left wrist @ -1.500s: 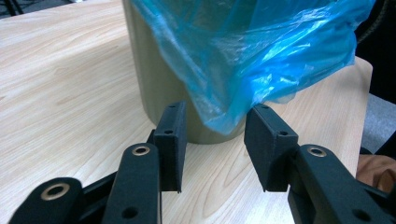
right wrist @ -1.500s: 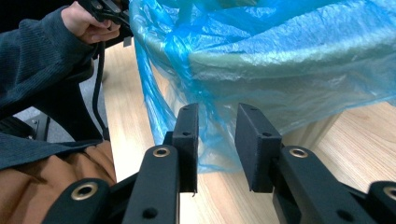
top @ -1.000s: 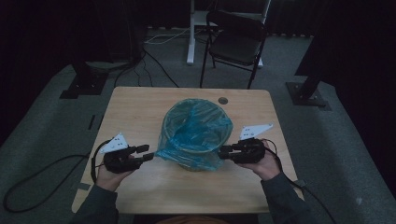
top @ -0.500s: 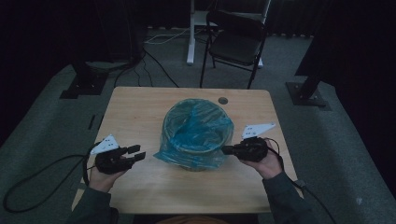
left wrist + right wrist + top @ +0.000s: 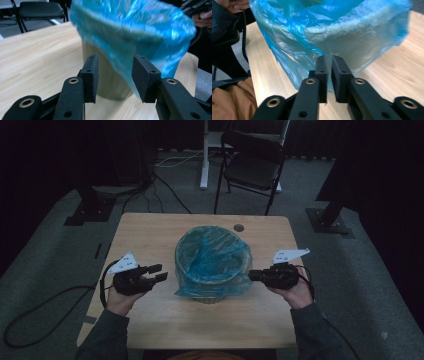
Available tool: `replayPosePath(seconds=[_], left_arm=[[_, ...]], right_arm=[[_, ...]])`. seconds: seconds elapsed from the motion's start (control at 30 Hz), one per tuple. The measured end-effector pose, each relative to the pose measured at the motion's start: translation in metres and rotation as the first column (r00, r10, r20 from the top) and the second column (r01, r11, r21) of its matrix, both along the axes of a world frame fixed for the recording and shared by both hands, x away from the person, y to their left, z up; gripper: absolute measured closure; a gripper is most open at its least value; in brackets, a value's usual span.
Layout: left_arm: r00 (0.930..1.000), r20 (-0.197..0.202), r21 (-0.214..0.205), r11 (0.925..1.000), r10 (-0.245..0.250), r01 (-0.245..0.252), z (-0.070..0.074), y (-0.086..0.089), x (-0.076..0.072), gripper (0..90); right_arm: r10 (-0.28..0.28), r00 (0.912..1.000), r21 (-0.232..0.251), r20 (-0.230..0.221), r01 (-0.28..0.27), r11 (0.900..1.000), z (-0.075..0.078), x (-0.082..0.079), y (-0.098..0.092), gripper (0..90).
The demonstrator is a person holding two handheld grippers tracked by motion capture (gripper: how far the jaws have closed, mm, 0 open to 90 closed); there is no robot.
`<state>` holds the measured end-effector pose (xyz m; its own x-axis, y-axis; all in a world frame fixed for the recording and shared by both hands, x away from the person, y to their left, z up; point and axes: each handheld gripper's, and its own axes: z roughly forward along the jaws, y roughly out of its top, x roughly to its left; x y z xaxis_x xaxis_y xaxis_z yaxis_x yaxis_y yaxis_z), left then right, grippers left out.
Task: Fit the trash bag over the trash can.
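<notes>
Blue bag (image 5: 212, 262) looks thin and slippery; right gripper (image 5: 327, 65) pinches its hem, left gripper (image 5: 115, 75) gapes beside it.

Overhead view, two close claw-mounted views

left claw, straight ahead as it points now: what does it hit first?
Most likely the blue bag draped over the bin. The left claw stands open, aimed at the bin's side with the overhanging film just ahead; depth is hard to judge.
</notes>
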<state>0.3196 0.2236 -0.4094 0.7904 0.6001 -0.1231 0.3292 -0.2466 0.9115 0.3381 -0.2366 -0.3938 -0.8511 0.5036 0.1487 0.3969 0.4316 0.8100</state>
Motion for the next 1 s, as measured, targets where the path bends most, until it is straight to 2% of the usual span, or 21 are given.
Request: replayPosePath(seconds=[0.1,0.3,0.47,0.6,0.83,0.97,1.0], left_arm=[[0.9999,0.011,-0.003,1.0,-0.008,0.008,0.008,-0.005,0.005,57.1],[0.9999,0.008,-0.012,0.9998,-0.013,0.013,0.018,-0.013,0.017,57.1],[1.0,0.001,-0.031,0.9995,-0.003,0.003,0.023,-0.018,0.03,57.1],[1.0,-0.007,-0.03,0.9996,0.001,-0.001,0.025,-0.023,0.038,57.1],[0.9994,-0.015,0.011,0.9994,0.032,-0.032,0.029,-0.039,0.06,57.1],[0.9986,-0.024,-0.002,0.9988,0.048,-0.048,0.029,-0.043,0.069,57.6],[0.9979,-0.029,-0.009,0.9983,0.057,-0.058,0.029,-0.044,0.073,58.2]], right_arm=[[-0.032,0.9992,0.009,0.024,0.032,0.9995,0.008,0.003,-0.008,77.2],[-0.073,0.996,0.037,0.05,0.072,0.9967,0.021,0.01,-0.014,72.1],[-0.077,0.9951,0.056,0.061,0.074,0.9957,0.029,0.013,-0.016,67.1],[-0.084,0.994,0.07,0.069,0.08,0.9943,0.033,0.016,-0.016,63.2],[-0.121,0.9901,0.071,0.071,0.116,0.9907,0.035,0.038,-0.007,63.0],[-0.136,0.988,0.059,0.073,0.132,0.9895,0.035,0.05,0.0,62.4],[-0.153,0.9858,0.059,0.07,0.149,0.9871,0.034,0.058,0.004,62.0]])
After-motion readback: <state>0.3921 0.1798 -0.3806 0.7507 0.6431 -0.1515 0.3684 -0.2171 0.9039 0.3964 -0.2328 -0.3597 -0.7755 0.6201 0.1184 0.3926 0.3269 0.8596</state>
